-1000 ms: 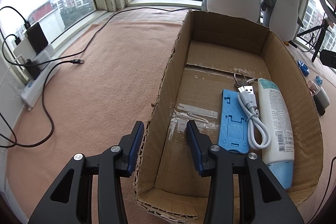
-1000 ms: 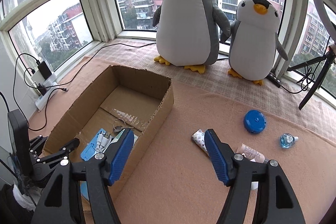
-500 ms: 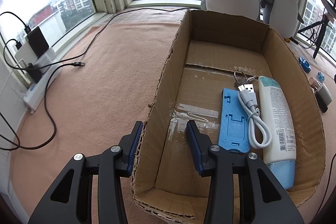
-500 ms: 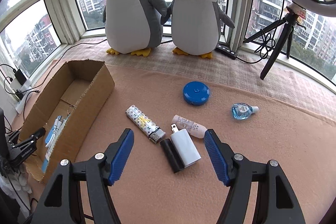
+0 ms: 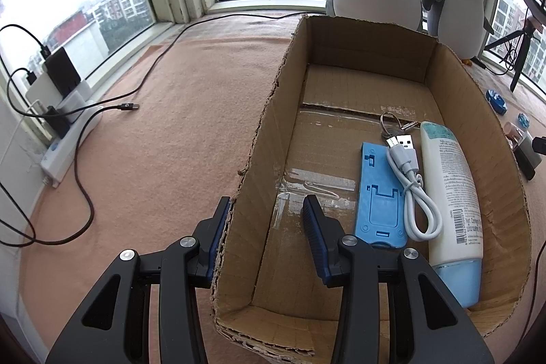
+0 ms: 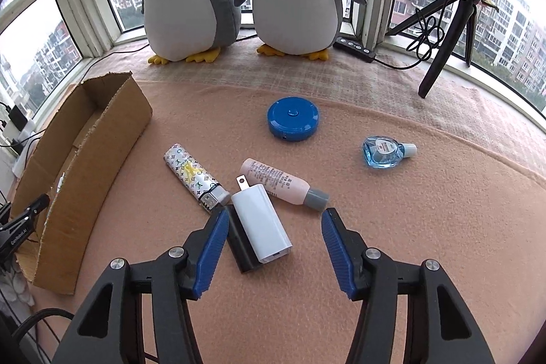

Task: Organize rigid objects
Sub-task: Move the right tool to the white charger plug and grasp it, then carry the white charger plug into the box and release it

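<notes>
So it looks like we're roughly halfway through this one, going by what's in and what's out. The left gripper [image 5: 266,220] has its jaws spread and straddling the left wall of the cardboard box [image 5: 259,139], one finger outside, one inside, not clamped as far as I can tell, just steadying it maybe. Ahead and to the right of those jaws, on the box floor, sit a blue plastic stand [image 5: 377,193], a white USB cable [image 5: 414,190] lying partly over it, a lotion tube [image 5: 450,190] tight against the right wall, and a key ring [image 5: 392,121] just past them. That's the done pile. The right gripper [image 6: 274,239] is wide open and empty, hovering low over what's left: a white charger plug [image 6: 261,222] sits right between the jaws, nearer the left one, resting on a black block [image 6: 240,244]. Just ahead of the left jaw is a patterned lighter [image 6: 194,176], and ahead of the gap is a pink bottle [image 6: 279,181] touching the charger's prong end. Further ahead are a blue tape measure [image 6: 293,120] and, off to the right, a small blue dropper bottle [image 6: 384,152]. My guess is the charger goes next, since it's already lined up, leaving five more after it.
</notes>
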A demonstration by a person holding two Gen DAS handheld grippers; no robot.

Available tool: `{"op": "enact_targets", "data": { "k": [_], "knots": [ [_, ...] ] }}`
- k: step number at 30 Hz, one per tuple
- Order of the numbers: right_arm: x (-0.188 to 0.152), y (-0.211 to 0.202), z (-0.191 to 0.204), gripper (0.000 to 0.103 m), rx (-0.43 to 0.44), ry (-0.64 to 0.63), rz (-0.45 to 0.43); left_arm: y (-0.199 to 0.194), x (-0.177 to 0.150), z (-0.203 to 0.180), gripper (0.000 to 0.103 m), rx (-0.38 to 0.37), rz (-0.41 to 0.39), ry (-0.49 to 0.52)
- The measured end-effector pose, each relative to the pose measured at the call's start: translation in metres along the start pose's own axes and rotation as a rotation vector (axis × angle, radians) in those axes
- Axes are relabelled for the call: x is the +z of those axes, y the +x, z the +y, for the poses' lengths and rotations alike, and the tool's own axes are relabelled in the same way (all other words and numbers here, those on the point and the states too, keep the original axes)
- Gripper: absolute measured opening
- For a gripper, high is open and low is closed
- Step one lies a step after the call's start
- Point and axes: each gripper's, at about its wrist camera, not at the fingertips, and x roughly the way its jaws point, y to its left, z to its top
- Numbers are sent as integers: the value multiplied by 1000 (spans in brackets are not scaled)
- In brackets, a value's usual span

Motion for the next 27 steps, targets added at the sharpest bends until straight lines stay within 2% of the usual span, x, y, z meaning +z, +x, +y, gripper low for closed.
{"op": "enact_targets", "data": {
  "k": [8, 10, 12, 27],
  "knots": [
    [1, 12, -3, 36, 23, 16, 30, 0, 0, 0, 41, 0, 0, 1],
    [2, 14, -2, 27, 28, 11, 40, 0, 0, 0, 41, 0, 0, 0],
    [2, 16, 1, 22, 28, 3, 47, 0, 0, 0, 40, 0, 0, 0],
    [-6, -2, -4, 21, 8, 35, 6, 0, 1, 1, 40, -6, -2, -10]
  ]
}}
